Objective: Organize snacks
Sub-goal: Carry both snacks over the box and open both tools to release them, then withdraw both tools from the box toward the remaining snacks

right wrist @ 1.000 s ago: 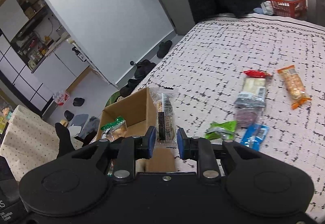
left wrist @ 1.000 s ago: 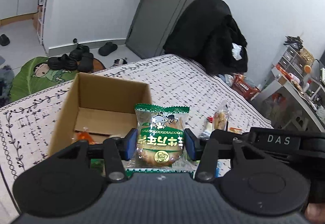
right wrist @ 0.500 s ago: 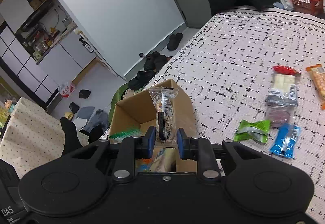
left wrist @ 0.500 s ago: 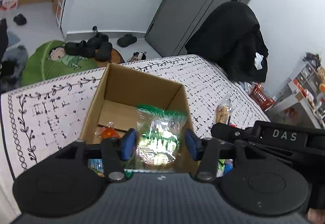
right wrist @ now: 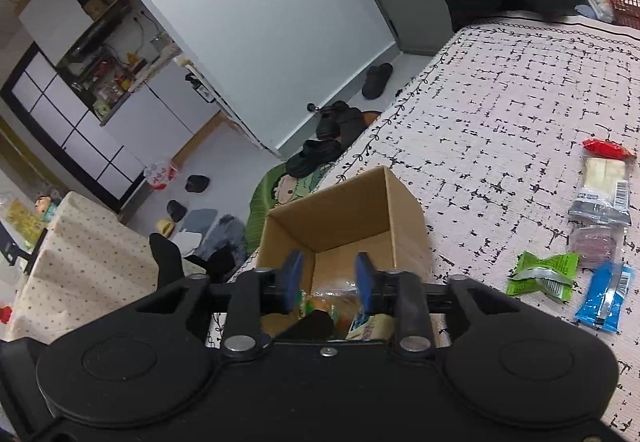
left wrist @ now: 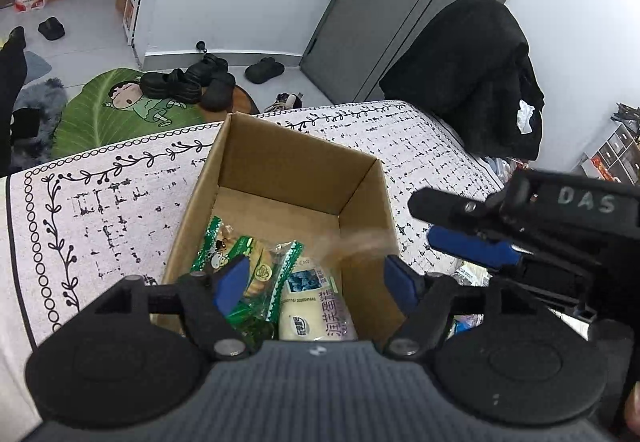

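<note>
An open cardboard box (left wrist: 292, 165) stands on the patterned tablecloth; it also shows in the right wrist view (right wrist: 344, 209). My left gripper (left wrist: 316, 280) is open and empty above the box. Below it in the box lie a green-wrapped pastry (left wrist: 256, 262) and a pale wrapped cake (left wrist: 316, 306). A blurred brown snack (left wrist: 360, 240) is dropping at the box's right wall. My right gripper (right wrist: 329, 280) is open and empty over the box; it also shows in the left wrist view (left wrist: 472, 242). Loose snacks lie on the cloth: a green packet (right wrist: 542, 274), a blue packet (right wrist: 606, 296), a clear pack (right wrist: 602, 193).
The tablecloth (right wrist: 500, 89) spreads to the right of the box. A chair draped in black clothes (left wrist: 464, 81) stands behind the table. Shoes (left wrist: 188, 81) and a green mat (left wrist: 120, 105) lie on the floor beyond the table's edge.
Both grippers moved over the box and opened. The left one let go of the green pastry, which now lies in the box. The right one let go of its clear-wrapped snack.
</note>
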The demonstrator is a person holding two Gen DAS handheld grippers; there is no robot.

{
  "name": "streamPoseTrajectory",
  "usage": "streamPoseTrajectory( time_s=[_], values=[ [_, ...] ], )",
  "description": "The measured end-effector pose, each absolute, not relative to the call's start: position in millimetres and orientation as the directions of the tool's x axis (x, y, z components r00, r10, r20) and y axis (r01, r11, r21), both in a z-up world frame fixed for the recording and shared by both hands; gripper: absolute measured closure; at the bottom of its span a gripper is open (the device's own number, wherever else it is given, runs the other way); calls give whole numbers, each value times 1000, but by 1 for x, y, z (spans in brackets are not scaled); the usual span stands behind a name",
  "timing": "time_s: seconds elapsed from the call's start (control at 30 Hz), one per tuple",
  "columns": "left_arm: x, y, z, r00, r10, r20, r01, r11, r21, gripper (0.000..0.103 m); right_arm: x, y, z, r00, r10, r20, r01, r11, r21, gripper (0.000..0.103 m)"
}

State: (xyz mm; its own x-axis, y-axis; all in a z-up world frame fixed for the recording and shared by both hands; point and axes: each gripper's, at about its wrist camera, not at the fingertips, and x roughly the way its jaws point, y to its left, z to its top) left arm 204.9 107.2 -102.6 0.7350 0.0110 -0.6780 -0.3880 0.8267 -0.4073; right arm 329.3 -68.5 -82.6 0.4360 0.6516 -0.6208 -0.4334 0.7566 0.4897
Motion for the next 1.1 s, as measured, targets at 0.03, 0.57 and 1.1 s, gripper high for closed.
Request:
streamPoseTrajectory(
  time_s=[0.03, 0.57, 1.1],
  values=[
    [205, 106, -102, 734, 14, -679, -389, 828, -404, 24, 328, -73, -82, 453, 644, -617, -427, 764, 484, 43],
    [205, 76, -87, 724, 57, -687, -379, 865, -328, 8, 318, -151, -77, 573, 498, -651, -316, 867, 386, 9],
    [208, 26, -71, 764, 48, -644, -300, 909, -289, 0, 315, -222, -78, 658, 338, -673, -223, 941, 255, 0]
  ],
)
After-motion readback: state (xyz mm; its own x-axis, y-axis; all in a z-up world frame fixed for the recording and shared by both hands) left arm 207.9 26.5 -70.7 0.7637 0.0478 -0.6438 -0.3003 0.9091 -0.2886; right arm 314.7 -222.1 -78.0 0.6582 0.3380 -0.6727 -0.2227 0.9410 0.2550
